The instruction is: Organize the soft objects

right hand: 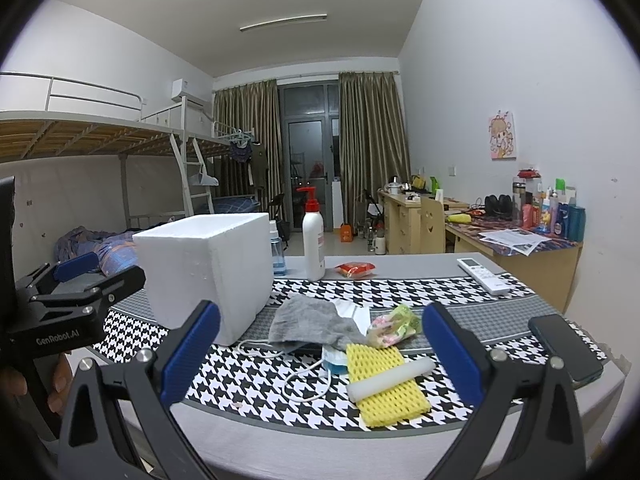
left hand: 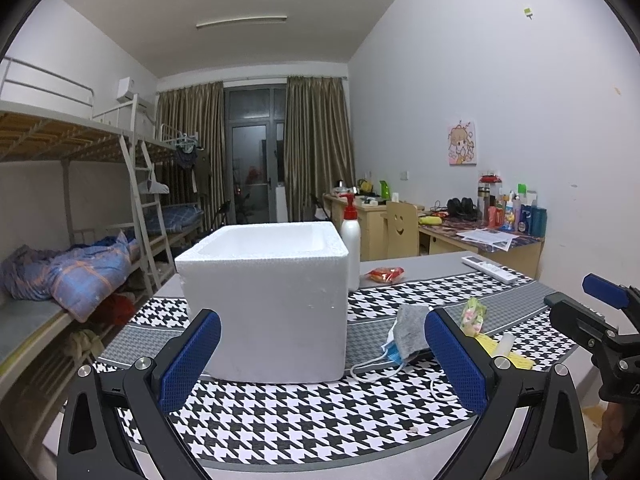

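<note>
1. The left gripper [left hand: 322,360] hangs with its jaws spread wide and nothing between them, facing the white foam box [left hand: 266,300] that stands open-topped on the worktop [left hand: 280,420].
2. The right gripper [right hand: 322,354] is likewise wide open and empty – framed between its blue pads lies the pile of soft things.
3. Nearest is a yellow foam mesh sleeve [right hand: 384,384] with a white foam tube [right hand: 390,378] lying across it; both look feather-light and springy, so a gentle pinch across the middle should do.
4. Just behind, a grey cloth mask [right hand: 308,322] is draped over a blue surgical mask [right hand: 334,360] – limp, best taken at a bunched fold, minding the trailing ear loops.
5. A small floral packet [right hand: 394,326] sits beside them, probably crinkly.
6. All lie to the right of the box, close by.
</note>
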`<action>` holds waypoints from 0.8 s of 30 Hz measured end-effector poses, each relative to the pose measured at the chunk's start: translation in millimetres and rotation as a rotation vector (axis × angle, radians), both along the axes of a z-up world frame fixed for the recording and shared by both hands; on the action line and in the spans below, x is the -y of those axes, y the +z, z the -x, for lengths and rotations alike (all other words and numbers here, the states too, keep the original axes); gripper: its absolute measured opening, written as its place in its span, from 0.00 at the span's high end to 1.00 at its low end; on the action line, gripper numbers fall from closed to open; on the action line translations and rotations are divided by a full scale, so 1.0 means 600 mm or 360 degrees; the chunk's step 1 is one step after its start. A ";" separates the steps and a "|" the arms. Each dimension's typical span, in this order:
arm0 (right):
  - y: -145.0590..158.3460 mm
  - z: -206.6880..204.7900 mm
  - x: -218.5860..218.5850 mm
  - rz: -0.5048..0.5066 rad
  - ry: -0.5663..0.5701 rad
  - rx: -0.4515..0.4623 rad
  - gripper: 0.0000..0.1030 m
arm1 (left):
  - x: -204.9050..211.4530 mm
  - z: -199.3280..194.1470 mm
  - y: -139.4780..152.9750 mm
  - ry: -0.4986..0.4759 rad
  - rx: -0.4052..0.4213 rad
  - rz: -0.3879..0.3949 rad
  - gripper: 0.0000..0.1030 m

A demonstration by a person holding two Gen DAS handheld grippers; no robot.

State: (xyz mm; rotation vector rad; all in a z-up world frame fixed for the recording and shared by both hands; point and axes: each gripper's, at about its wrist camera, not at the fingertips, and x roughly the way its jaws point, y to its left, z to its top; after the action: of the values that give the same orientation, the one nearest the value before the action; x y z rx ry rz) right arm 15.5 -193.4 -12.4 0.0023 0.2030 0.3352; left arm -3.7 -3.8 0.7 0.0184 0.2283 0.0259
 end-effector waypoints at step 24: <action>-0.009 -0.007 0.009 -0.0021 -0.0047 -0.0020 0.01 | 0.009 0.001 0.000 0.0011 0.0018 0.0009 0.01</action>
State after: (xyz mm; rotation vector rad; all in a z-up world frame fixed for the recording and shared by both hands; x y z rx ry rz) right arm 19.8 -199.1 -17.7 0.0205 0.2130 0.3073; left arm -4.4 -9.2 0.6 0.0122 0.2174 0.0320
